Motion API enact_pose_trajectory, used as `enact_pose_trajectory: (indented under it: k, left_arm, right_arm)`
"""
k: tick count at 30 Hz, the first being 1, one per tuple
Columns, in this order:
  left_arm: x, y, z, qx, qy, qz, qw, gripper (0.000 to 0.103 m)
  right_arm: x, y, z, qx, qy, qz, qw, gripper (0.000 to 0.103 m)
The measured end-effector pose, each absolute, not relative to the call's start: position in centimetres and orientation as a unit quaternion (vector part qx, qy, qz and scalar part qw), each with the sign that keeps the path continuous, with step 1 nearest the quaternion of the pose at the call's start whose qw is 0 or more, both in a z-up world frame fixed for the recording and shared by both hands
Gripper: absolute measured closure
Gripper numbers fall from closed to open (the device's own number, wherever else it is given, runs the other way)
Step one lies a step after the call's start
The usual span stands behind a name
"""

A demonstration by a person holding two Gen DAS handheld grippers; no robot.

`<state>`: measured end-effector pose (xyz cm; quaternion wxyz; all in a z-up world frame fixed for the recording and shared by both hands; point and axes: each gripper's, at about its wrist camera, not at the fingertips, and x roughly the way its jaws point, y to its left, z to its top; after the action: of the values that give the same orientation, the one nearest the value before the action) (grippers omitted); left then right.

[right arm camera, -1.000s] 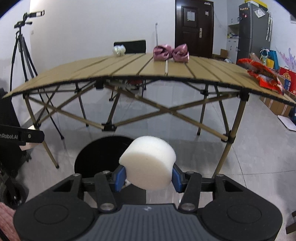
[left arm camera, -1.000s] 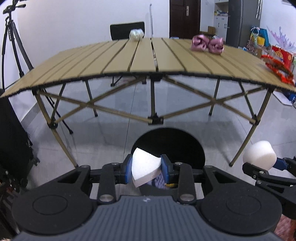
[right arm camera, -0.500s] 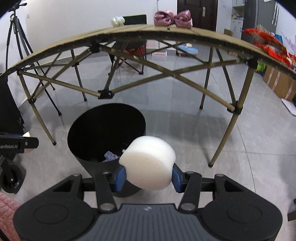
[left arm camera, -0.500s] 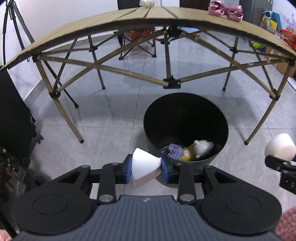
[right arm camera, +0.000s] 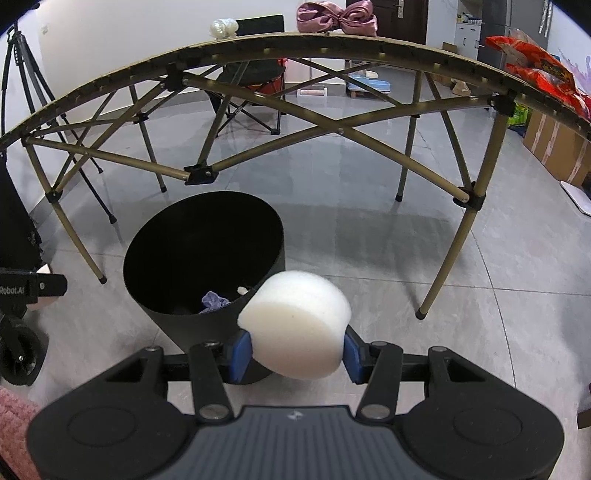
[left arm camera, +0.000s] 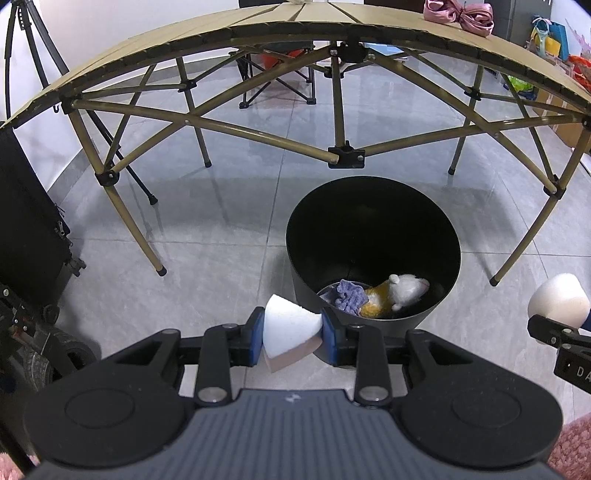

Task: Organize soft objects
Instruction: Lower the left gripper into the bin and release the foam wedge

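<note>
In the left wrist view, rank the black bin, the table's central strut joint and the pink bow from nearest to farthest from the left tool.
From the left tool, which is shut on a wedge sponge:
1. Black bin, on the floor just ahead, slightly right.
2. Central strut joint, under the table beyond the bin.
3. Pink bow, on the tabletop, upper right.
</note>
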<state>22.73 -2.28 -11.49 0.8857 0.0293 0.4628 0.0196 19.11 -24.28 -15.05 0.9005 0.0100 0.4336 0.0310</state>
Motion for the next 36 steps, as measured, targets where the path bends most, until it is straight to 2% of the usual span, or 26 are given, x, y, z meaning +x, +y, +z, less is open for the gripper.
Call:
enact_pose_trajectory:
  k: [14,36]
  left_arm:
    - [24.3,-4.3,-11.1,0.026,0.472,0.017,0.881,0.071]
    - [31.2,-9.1,-11.0,-0.002,0.5,0.014,0.866,0.071]
  right_arm:
    - [19.5,-26.1,-14.8,0.031,0.425,0.012,0.904,0.053]
    - [21.2,-30.2,-14.7,0.042,0.405,-0.035,0.913,0.053]
